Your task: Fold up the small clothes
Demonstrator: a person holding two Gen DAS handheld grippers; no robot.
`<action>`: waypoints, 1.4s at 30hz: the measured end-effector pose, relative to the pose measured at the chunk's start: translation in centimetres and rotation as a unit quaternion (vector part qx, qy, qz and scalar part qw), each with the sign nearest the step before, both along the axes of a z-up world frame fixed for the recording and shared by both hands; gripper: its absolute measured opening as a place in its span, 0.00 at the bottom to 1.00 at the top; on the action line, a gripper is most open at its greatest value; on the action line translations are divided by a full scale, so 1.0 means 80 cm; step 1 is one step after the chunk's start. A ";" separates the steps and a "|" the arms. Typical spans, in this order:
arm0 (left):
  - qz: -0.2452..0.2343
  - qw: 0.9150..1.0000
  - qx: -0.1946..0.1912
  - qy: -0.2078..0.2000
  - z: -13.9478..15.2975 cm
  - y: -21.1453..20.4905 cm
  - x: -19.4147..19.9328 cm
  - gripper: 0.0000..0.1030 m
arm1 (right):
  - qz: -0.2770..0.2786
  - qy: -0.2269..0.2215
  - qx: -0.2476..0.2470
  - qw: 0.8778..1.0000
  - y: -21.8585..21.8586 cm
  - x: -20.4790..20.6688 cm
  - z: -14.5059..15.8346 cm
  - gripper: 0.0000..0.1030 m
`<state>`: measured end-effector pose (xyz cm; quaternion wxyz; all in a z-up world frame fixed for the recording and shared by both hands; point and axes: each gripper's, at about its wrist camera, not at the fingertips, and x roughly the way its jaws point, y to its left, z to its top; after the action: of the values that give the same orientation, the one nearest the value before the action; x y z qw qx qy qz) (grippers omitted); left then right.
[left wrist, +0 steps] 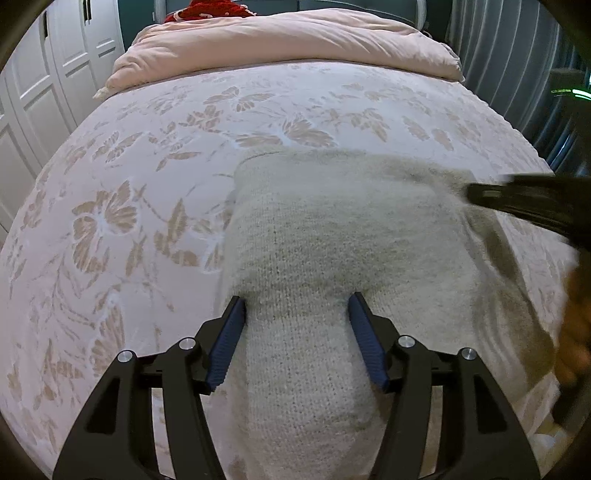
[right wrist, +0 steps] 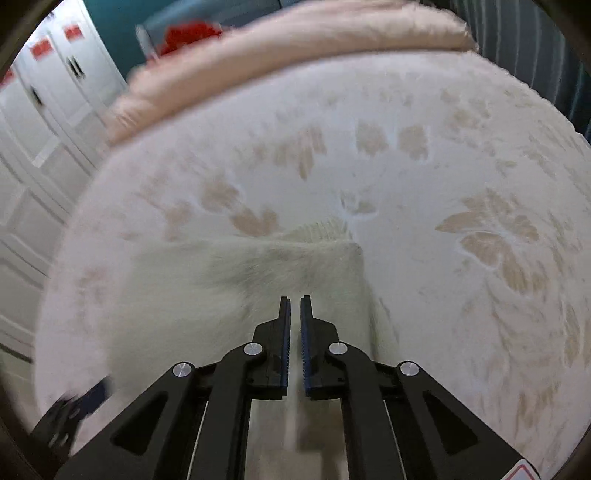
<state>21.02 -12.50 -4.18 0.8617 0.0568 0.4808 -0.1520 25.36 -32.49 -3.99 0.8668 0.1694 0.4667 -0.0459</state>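
A cream knitted garment (left wrist: 332,236) lies on the bed with the floral cover (left wrist: 147,184). My left gripper (left wrist: 297,306) is open, its blue pads on either side of the garment's near part, with knit fabric between them. My right gripper (right wrist: 295,302) has its jaws nearly together above the garment (right wrist: 229,280); nothing shows between the pads. It appears blurred in the left wrist view (left wrist: 517,199) over the garment's right side. The left gripper shows blurred at the lower left of the right wrist view (right wrist: 74,410).
A pink duvet (left wrist: 280,40) is bunched at the far end of the bed, with a red item (left wrist: 207,11) behind it. White wardrobe doors (left wrist: 44,74) stand on the left. Grey curtains (left wrist: 509,44) hang on the right.
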 end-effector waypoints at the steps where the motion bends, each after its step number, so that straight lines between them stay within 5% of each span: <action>1: 0.003 1.000 -0.011 0.003 0.005 0.005 -0.002 0.55 | -0.009 -0.011 -0.015 1.000 0.001 -0.032 0.011 0.14; 4: 0.008 0.998 -0.055 0.020 0.023 0.027 -0.025 0.63 | -0.031 -0.017 -0.001 0.999 -0.003 -0.110 0.012 0.40; 5: 0.012 0.997 -0.066 0.023 0.024 0.036 -0.036 0.71 | -0.040 -0.016 0.019 0.999 -0.005 -0.138 0.002 0.42; 9: 0.018 0.994 -0.078 0.068 -0.009 0.052 -0.061 0.72 | -0.035 0.006 0.060 0.998 0.004 -0.174 -0.041 0.46; 11: 0.032 0.989 -0.112 0.087 -0.020 0.059 -0.064 0.64 | -0.033 0.010 0.064 0.997 0.011 -0.171 -0.055 0.40; 12: 0.035 0.987 -0.127 0.093 -0.022 0.061 -0.064 0.60 | -0.028 0.007 0.066 0.997 0.015 -0.170 -0.056 0.17; 13: 0.037 0.986 -0.128 0.098 -0.020 0.062 -0.061 0.51 | -0.021 0.007 0.074 0.997 0.014 -0.171 -0.053 0.12; 18: 0.017 0.987 -0.134 0.085 0.018 0.069 -0.065 0.34 | -0.017 -0.090 0.066 0.994 0.009 -0.210 0.043 0.10; 21: 0.009 0.991 -0.098 0.089 0.001 0.062 -0.070 0.33 | -0.031 -0.025 0.046 0.998 0.008 -0.206 -0.010 0.10; 22: 0.012 0.992 -0.085 0.096 -0.014 0.058 -0.070 0.36 | -0.030 0.038 0.034 0.998 0.013 -0.196 -0.062 0.11; 23: 0.015 0.992 -0.080 0.096 -0.024 0.057 -0.071 0.41 | -0.035 0.046 0.042 0.997 0.015 -0.197 -0.083 0.12; 26: 0.013 0.995 -0.068 0.068 -0.008 0.060 -0.083 0.54 | -0.056 0.003 0.056 0.997 0.013 -0.212 -0.046 0.23; 29: 0.004 0.995 -0.086 0.057 0.023 0.071 -0.092 0.72 | -0.068 -0.023 0.066 0.995 0.006 -0.232 -0.013 0.49; 31: 0.016 0.989 -0.136 0.059 0.038 0.087 -0.095 0.83 | -0.077 -0.022 0.079 0.994 0.001 -0.242 -0.012 0.65; 37: 0.076 0.956 -0.245 0.143 0.000 0.103 -0.067 0.86 | -0.099 -0.001 0.192 0.976 -0.011 -0.243 -0.072 0.68; 42: 0.105 0.928 -0.295 0.201 -0.046 0.091 -0.043 0.86 | -0.110 -0.019 0.299 0.948 -0.018 -0.212 -0.109 0.72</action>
<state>17.58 -5.25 -7.86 0.7363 -0.2822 0.5804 -0.2035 8.41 -33.94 -12.71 0.7748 0.4715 0.4212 0.0041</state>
